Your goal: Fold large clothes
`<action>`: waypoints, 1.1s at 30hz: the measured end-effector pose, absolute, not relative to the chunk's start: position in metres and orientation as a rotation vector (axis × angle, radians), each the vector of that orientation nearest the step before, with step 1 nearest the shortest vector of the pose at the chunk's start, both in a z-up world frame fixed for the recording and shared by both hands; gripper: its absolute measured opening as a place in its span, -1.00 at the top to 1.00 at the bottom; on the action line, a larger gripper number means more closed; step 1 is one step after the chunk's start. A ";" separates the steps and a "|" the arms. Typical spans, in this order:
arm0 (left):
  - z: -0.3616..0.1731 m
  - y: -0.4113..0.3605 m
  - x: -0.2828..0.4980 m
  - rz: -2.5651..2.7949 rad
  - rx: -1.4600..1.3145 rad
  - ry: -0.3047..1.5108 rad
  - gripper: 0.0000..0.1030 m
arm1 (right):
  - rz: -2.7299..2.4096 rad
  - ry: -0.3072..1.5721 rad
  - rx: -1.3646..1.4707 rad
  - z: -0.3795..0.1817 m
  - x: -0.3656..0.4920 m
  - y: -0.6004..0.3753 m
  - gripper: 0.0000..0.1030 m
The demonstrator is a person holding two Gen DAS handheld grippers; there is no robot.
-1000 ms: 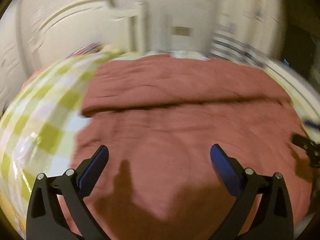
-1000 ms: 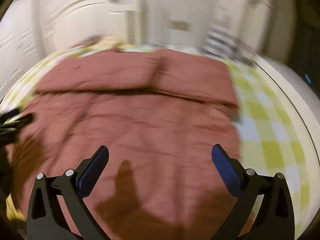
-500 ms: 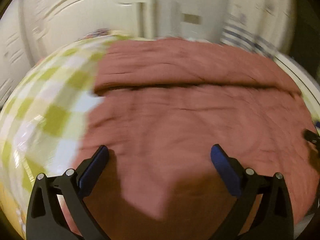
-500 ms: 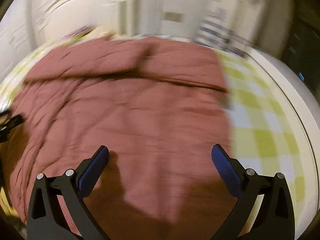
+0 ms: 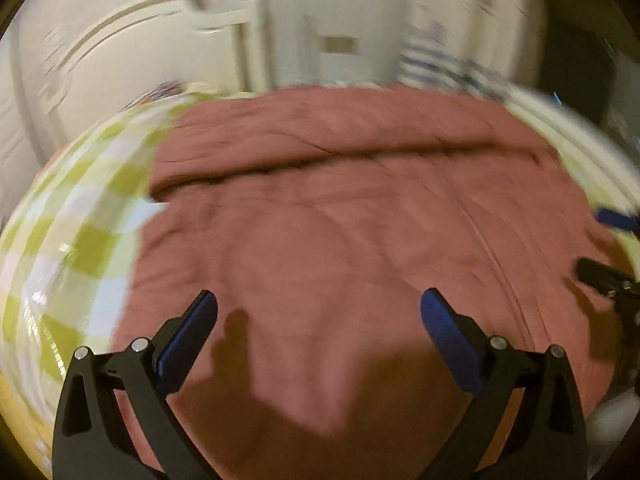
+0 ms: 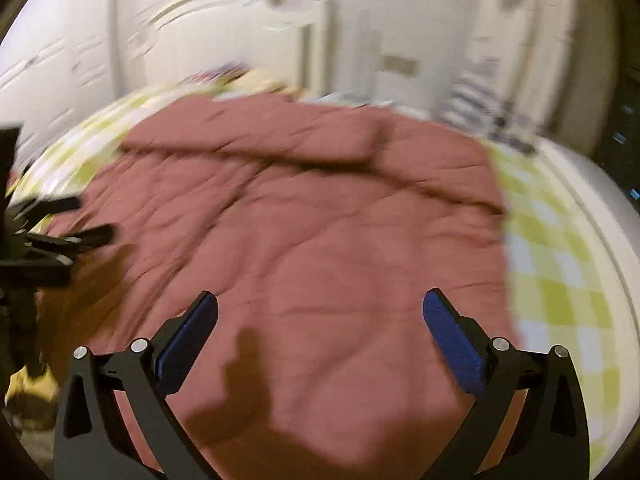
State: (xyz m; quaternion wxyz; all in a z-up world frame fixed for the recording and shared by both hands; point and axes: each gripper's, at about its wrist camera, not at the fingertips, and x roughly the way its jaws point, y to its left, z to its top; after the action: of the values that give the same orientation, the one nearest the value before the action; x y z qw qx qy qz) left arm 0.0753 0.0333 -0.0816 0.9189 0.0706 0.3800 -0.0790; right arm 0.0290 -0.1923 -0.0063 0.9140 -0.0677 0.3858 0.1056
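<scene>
Since half a second ago both views have drawn back a little from the bed (image 5: 76, 208), so more of the near cloth shows. The reddish-brown garment (image 5: 360, 220) lies spread across the checked bed, its far edge already folded over into a band (image 6: 256, 140). The left gripper (image 5: 318, 322) and right gripper (image 6: 320, 322) hover above the near part, jaws wide apart, holding nothing. The risk I see: pinching only the top layer, or the two sides unevenly, would drag the cloth askew and spoil the existing fold.
</scene>
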 end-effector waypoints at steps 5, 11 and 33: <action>-0.098 0.038 0.077 -0.195 0.118 0.800 -0.96 | 0.268 0.854 -0.092 -0.038 0.033 -0.184 -0.91; -0.085 0.086 0.063 -0.113 0.021 0.762 -0.96 | 0.105 0.800 -0.066 -0.017 0.013 -0.231 -0.90; -0.101 0.047 0.016 -0.276 0.159 0.730 -0.96 | 0.304 0.756 -0.131 -0.036 -0.019 -0.180 -0.90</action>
State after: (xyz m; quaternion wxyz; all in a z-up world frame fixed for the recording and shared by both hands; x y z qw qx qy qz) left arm 0.0155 0.0465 -0.1014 0.9218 0.0776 0.3553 -0.1345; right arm -0.0188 -0.1799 -0.0364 0.9160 -0.0634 0.3674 0.1479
